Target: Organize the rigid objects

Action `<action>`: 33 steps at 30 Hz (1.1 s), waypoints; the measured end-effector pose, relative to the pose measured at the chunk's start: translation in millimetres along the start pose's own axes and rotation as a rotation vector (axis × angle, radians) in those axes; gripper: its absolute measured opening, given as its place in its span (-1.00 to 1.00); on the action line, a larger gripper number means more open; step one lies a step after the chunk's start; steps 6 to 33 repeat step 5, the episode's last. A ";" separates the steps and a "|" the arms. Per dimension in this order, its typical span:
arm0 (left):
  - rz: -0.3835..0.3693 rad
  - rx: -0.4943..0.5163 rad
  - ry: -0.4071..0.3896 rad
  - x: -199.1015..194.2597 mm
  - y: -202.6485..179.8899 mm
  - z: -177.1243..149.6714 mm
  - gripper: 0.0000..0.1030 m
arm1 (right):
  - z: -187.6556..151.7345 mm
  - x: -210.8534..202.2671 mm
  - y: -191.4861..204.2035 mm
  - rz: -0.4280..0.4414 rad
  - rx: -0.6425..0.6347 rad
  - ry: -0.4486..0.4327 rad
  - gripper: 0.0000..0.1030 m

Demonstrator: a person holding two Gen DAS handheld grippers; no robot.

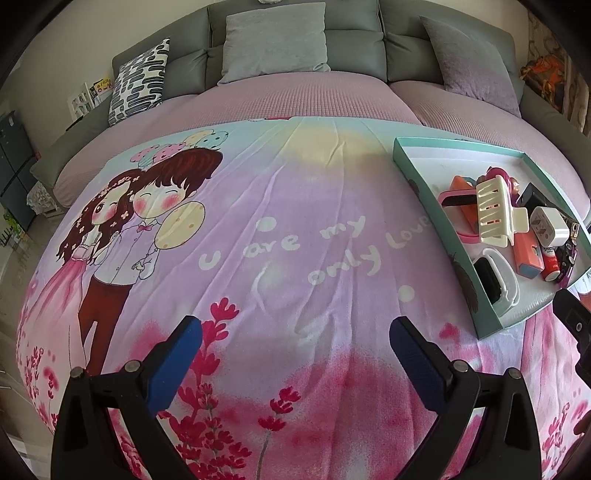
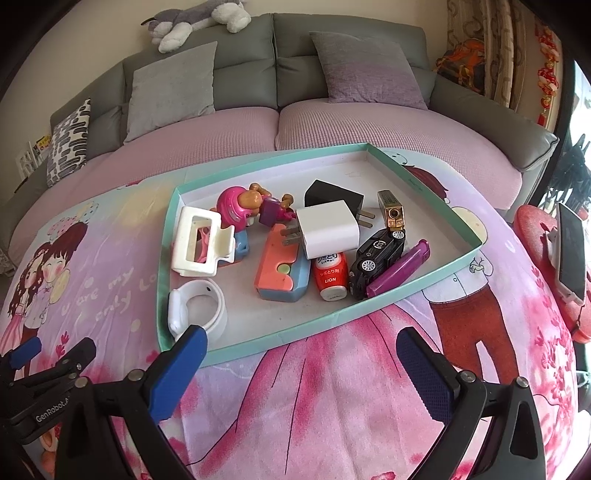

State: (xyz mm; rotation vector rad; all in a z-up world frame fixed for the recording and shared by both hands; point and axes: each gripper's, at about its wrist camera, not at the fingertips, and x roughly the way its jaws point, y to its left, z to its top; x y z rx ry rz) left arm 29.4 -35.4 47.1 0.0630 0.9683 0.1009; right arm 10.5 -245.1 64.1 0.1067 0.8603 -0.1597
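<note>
A teal-rimmed tray (image 2: 280, 339) lies on the cartoon-print cloth and holds several small objects: a white hair claw (image 2: 199, 247), a white smartwatch (image 2: 199, 302), a pink toy figure (image 2: 240, 203), a white charger (image 2: 328, 229), a black charger (image 2: 332, 194), an orange-and-blue case (image 2: 282, 273), a red bottle (image 2: 330, 277), a black toy car (image 2: 376, 254), a purple lighter (image 2: 400, 269) and a gold lighter (image 2: 391, 210). My right gripper (image 2: 301, 365) is open and empty, just short of the tray's near rim. My left gripper (image 1: 295, 350) is open and empty over bare cloth, left of the tray (image 1: 461, 273).
A grey sofa (image 2: 273, 48) with cushions and a plush dog (image 2: 195, 20) stands behind. A phone on a holder (image 2: 570, 254) stands at the right edge on a red stool. The left gripper (image 2: 48, 354) shows at the lower left of the right wrist view.
</note>
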 end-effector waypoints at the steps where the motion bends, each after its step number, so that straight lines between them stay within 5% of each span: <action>1: -0.001 0.003 -0.007 -1.4 -0.5 -0.5 0.96 | 0.1 0.2 0.2 -0.001 -0.002 0.001 1.00; 33: -0.015 0.006 -0.022 -5.2 -0.8 0.7 0.96 | 0.1 0.5 0.4 0.001 -0.002 0.001 1.00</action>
